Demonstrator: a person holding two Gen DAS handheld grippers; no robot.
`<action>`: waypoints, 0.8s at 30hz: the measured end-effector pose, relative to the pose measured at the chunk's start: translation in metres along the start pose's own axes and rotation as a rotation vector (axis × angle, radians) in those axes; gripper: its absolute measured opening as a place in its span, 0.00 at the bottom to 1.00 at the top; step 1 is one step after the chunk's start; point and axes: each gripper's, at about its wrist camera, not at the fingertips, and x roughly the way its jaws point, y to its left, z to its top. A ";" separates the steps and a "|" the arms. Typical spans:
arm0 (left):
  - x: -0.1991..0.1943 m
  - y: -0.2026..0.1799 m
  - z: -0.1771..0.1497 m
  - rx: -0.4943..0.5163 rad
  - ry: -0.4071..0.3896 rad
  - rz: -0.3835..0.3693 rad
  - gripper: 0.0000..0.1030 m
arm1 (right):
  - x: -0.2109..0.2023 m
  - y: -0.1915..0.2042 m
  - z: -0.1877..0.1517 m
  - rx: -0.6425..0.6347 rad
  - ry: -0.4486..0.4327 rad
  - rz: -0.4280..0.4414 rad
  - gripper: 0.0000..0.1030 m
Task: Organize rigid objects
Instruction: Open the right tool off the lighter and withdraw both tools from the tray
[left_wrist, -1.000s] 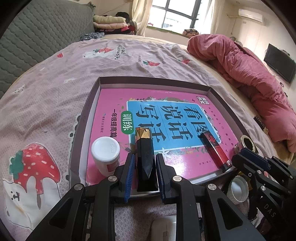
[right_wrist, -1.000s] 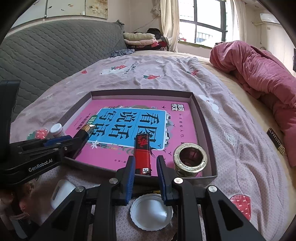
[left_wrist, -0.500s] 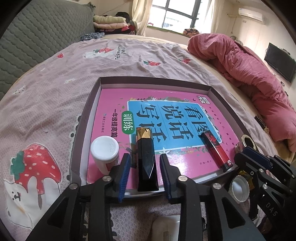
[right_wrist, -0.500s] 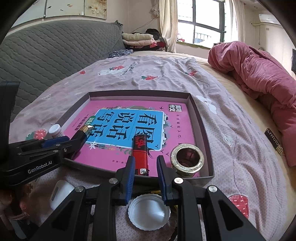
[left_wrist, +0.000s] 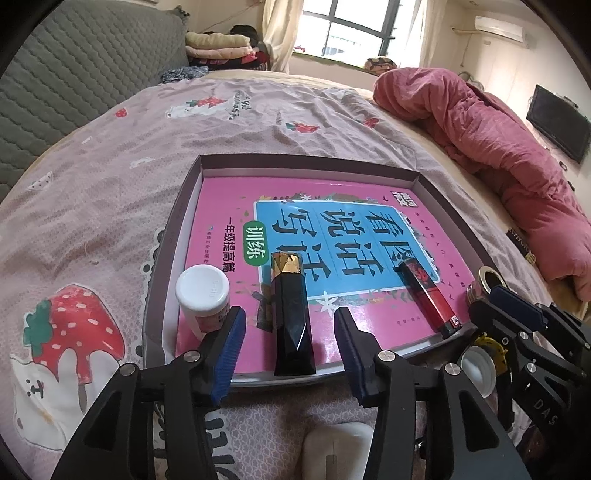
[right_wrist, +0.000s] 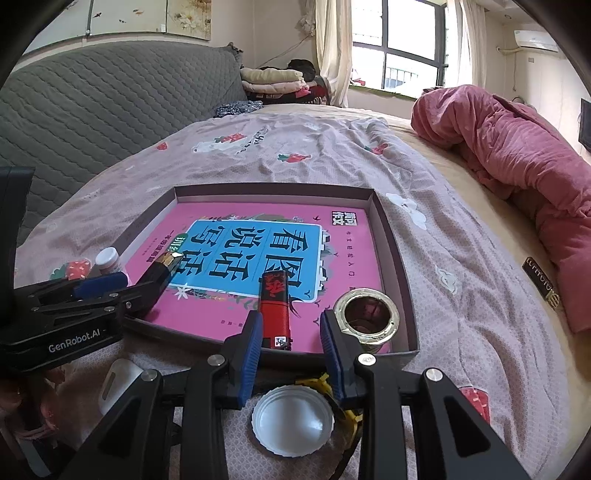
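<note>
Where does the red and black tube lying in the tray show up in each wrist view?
Left wrist: red and black tube lies at lower right, on the pink book, apart from the left tool.
Right wrist: same tube at bottom centre, between the right tool's opening jaws.
Shared landmark: gold-rimmed jar in the tray corner.

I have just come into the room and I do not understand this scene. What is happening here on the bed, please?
A person is tidying small items into a shallow box on the bed, with a gripper in each hand. The left gripper is opening around a black and gold tube that lies on the pink book in the box. The right gripper is opening around a red and black tube. A white-capped bottle and a gold ring also sit in the box. A white lid lies outside it.
</note>
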 end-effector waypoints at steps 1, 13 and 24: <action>0.000 0.000 0.000 0.001 0.000 0.002 0.50 | 0.000 0.000 0.000 0.001 -0.001 -0.001 0.32; -0.015 0.003 -0.003 -0.011 -0.010 0.006 0.56 | -0.009 -0.004 0.002 0.013 -0.019 -0.003 0.38; -0.032 0.003 -0.008 0.012 -0.023 0.034 0.63 | -0.020 -0.012 0.001 0.022 -0.039 -0.011 0.47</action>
